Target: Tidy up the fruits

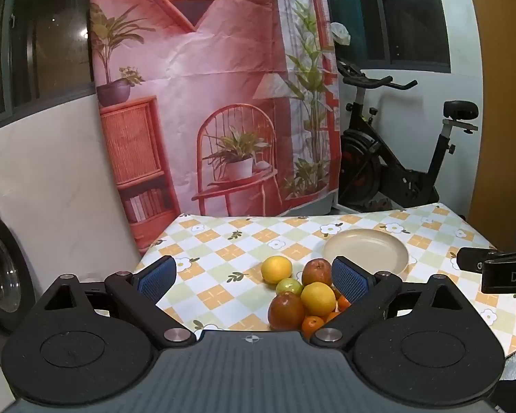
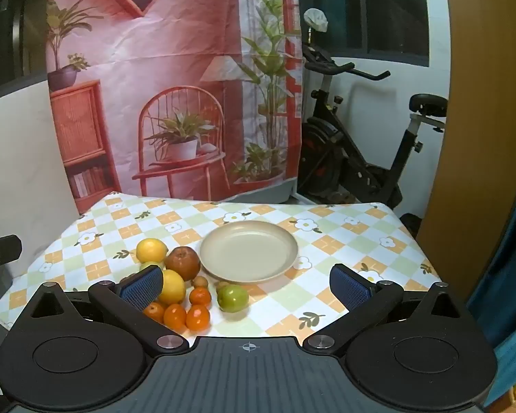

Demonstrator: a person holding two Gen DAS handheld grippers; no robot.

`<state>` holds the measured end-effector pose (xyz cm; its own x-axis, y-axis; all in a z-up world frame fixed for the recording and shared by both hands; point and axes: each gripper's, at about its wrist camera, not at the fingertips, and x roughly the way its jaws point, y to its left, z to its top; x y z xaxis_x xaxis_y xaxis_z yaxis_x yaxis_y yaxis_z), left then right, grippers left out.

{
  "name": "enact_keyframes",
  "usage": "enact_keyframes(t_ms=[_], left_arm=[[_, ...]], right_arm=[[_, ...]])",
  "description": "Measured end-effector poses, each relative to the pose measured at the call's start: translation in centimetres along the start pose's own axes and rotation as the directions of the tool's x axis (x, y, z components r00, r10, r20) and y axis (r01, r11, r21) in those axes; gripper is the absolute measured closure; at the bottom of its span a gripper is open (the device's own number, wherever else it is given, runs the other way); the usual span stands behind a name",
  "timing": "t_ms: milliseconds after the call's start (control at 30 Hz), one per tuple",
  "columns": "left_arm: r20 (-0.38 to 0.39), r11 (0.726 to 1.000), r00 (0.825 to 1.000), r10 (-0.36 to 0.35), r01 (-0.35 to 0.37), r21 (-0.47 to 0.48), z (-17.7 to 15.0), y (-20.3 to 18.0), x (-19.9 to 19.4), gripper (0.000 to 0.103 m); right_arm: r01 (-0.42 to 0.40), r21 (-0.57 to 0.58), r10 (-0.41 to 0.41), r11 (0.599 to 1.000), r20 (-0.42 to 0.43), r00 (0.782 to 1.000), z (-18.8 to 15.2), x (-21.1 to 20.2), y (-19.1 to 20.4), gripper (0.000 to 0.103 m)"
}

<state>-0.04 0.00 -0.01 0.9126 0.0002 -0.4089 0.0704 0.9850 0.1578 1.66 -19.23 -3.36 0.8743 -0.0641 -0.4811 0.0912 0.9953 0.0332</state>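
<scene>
A pile of fruit lies on the checked tablecloth beside an empty beige plate (image 2: 249,251) (image 1: 366,251). In the right wrist view I see a yellow lemon (image 2: 151,250), a red-brown apple (image 2: 183,262), a second lemon (image 2: 171,287), several small oranges (image 2: 197,316) and a green apple (image 2: 233,297). My right gripper (image 2: 246,284) hovers open above the near side, nothing between its fingers. My left gripper (image 1: 254,277) is open too, with the fruit pile (image 1: 302,296) seen between its fingers but untouched; the right pad hides part of it.
The tablecloth (image 2: 344,237) covers a small table whose edges fall off at left, right and back. A printed backdrop (image 1: 206,103) hangs behind it, an exercise bike (image 1: 395,158) stands at the back right, and a wooden panel (image 2: 481,137) is on the right.
</scene>
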Motion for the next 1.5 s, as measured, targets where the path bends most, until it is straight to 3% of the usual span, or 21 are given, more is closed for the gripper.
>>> enact_keyframes(t_ms=[1500], left_arm=[[0.0, 0.999, 0.999, -0.037, 0.037, -0.016, 0.0, -0.1, -0.3, 0.005]], right_arm=[[0.002, -0.004, -0.002, 1.0, 0.003, 1.0, -0.1, 0.0, 0.1, 0.0]])
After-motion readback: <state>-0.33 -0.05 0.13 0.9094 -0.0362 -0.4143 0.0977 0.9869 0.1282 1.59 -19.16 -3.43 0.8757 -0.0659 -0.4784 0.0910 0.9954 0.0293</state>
